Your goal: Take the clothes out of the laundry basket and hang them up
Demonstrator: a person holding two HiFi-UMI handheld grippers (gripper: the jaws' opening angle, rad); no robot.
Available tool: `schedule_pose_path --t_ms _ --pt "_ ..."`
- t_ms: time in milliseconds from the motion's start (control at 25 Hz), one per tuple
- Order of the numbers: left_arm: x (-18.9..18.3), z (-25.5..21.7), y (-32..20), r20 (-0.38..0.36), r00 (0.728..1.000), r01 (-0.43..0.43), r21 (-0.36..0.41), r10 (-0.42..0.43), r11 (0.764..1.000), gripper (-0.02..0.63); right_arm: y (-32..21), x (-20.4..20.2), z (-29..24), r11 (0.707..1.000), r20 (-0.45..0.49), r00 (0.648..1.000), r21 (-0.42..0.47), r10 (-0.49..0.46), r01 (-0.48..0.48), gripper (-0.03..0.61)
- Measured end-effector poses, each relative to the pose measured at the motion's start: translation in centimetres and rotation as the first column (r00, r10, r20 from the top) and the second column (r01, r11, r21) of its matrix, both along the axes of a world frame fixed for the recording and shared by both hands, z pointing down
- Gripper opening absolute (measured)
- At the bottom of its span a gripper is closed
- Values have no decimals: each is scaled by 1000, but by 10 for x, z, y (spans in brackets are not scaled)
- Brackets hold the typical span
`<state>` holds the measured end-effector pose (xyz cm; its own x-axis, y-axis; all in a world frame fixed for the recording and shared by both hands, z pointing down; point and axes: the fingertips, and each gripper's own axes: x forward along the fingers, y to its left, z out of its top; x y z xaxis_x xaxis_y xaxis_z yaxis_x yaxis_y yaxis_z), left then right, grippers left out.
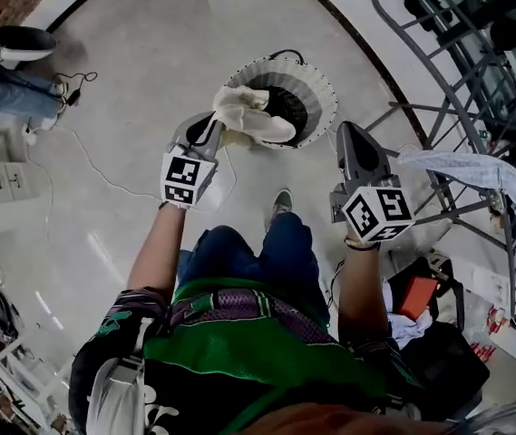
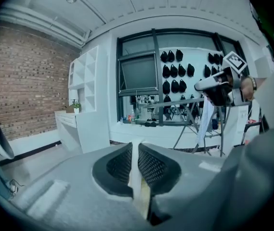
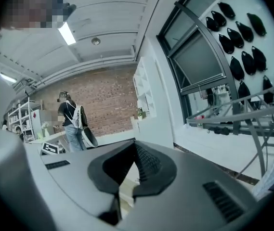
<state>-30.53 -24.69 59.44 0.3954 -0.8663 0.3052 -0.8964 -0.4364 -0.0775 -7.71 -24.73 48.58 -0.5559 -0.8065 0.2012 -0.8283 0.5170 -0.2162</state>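
My left gripper (image 1: 212,127) is raised over the round white laundry basket (image 1: 323,87) and is shut on a cream garment (image 1: 250,116), which bunches above the basket's dark inside. In the left gripper view a thin fold of that cream garment (image 2: 136,170) is pinched between the two dark pads of the left gripper (image 2: 137,150). My right gripper (image 1: 347,132) is held up to the right of the basket, apart from the garment. It is shut (image 3: 135,165), and I see nothing between its jaws. The right gripper (image 2: 218,88) also shows in the left gripper view.
A grey metal drying rack (image 1: 439,107) stands at the right with a pale cloth (image 1: 480,172) draped on it. An orange box (image 1: 415,297) and a dark bag (image 1: 443,356) lie by my right side. A cable (image 1: 85,152) runs across the floor. A person (image 3: 72,121) stands far off.
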Motion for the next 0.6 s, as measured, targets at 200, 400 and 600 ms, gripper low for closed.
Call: schedule_pose_path --t_ms 200,400,600 --pt "3 -98 29 -13 1000 -28 47 29 999 25 28 -6 -87 999 -11 1000 34 -21 21 2" --pt "-9 -197 59 -24 997 -63 157 67 986 25 66 -32 -158 994 -3 1000 107 -20 20 2" --pt "-19 -274 102 -6 991 -127 263 134 956 23 126 -67 -202 988 26 1000 154 -1 -3 2"
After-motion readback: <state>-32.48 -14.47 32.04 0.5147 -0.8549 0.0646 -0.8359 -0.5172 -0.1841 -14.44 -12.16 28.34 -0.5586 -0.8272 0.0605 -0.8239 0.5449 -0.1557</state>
